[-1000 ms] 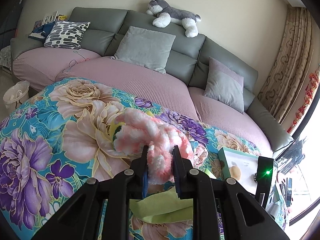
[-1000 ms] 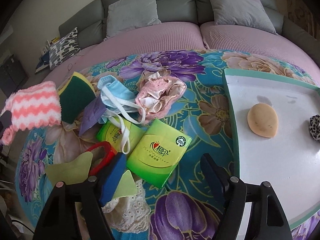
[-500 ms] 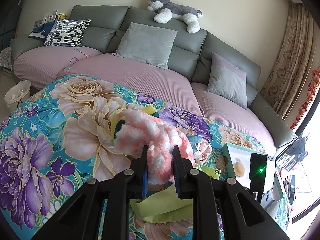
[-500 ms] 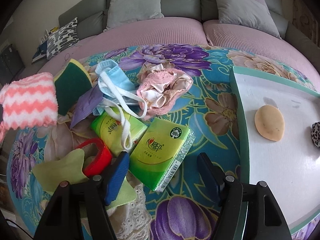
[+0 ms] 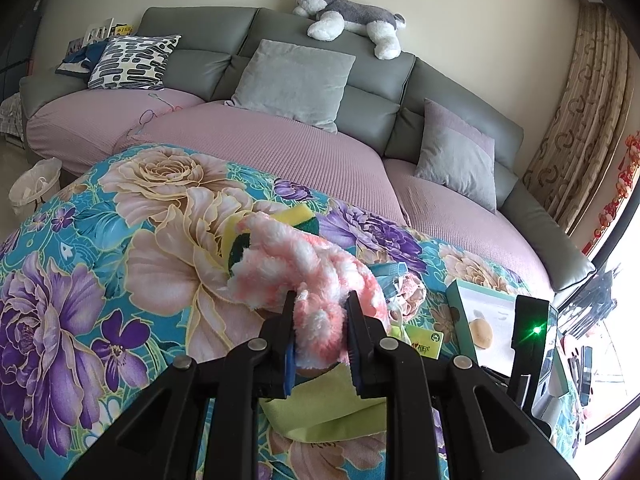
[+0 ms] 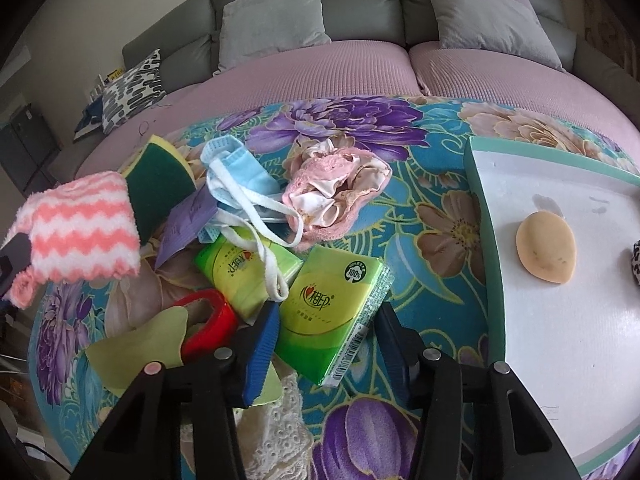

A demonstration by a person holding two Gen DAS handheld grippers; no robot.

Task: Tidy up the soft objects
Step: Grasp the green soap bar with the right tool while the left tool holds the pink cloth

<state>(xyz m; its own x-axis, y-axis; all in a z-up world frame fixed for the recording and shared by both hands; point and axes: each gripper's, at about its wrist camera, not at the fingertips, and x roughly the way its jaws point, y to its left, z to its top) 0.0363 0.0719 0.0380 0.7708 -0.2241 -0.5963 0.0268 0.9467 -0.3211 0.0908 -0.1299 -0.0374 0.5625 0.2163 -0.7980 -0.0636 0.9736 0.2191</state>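
Note:
My left gripper (image 5: 320, 312) is shut on a fluffy pink-and-white striped cloth (image 5: 308, 272) and holds it above the floral table; the cloth also shows at the left of the right wrist view (image 6: 84, 232). My right gripper (image 6: 328, 328) is open, its jaws on either side of a green tissue pack (image 6: 332, 312) lying on the table. A second tissue pack (image 6: 244, 268), a blue face mask (image 6: 240, 176), a pink lace garment (image 6: 340, 188), a green-yellow sponge (image 6: 160, 176) and a purple cloth (image 6: 188, 220) lie in a pile.
A white tray with a teal rim (image 6: 480, 240) at the right holds a beige puff (image 6: 546, 250). A red ring (image 6: 208, 328), a yellow-green cloth (image 6: 132, 356) and white lace (image 6: 280, 424) lie near my right gripper. A sofa with cushions (image 5: 296, 80) stands behind.
My right gripper has moved forward and down over the tissue pack, which now lies between its jaws. My left gripper has lifted the striped cloth slightly, still shut on it.

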